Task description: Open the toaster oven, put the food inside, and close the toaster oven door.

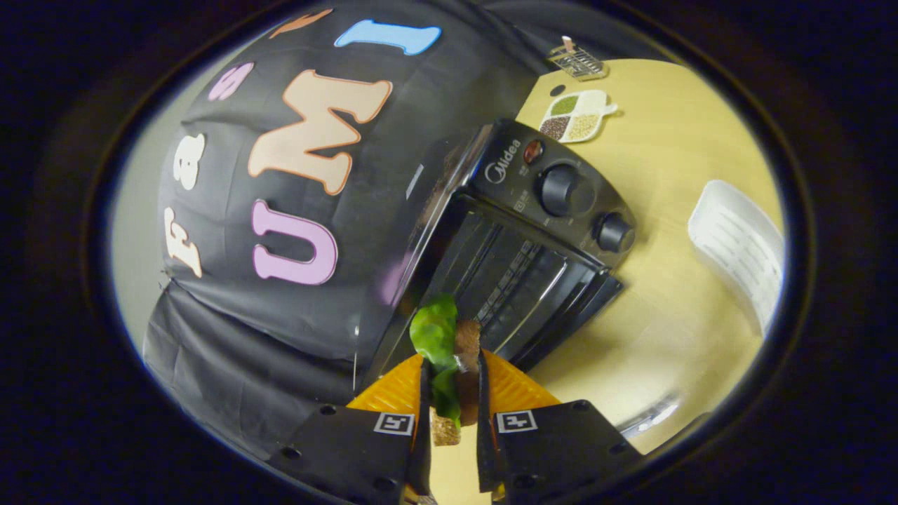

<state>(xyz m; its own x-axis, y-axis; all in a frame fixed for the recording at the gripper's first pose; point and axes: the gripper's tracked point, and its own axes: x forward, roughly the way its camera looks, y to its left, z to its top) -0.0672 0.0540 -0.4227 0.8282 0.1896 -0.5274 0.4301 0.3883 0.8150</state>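
Gripper [452, 365] is clamped on the sandwich [449, 351] rn, both fingers pressing its sides w/ the thing standing on edge between them. You can see green lettuce on the left side of it, a brown layer on the right, and a bit of grainy bread poking down low between the fingers. Top of the sandwich sticks out past the fingertips.

Toaster oven [533, 231] sits just beyond the fingers on a light wood table [673, 294], looks tilted bc the camera is rolled over. Its glass door [428, 245] is swung open, on the left side of the oven, reflecting the booth wall behind it. Inside you can make out the dark cavity w/ a wire rack [512, 280]. The sandwich tip is right at the mouth of the opening, near the hinge end of the door; can't tell if it's actually past the edge yet.

Control panel has two dark knobs [561, 191] and a small red light above them.

Other stuff on the table, well apart from the oven: a white divided dish w/ grains/beans [577, 116] past the oven, a little wire rack thing [577, 62] further back, and a white plastic tray [736, 245] off to the right.
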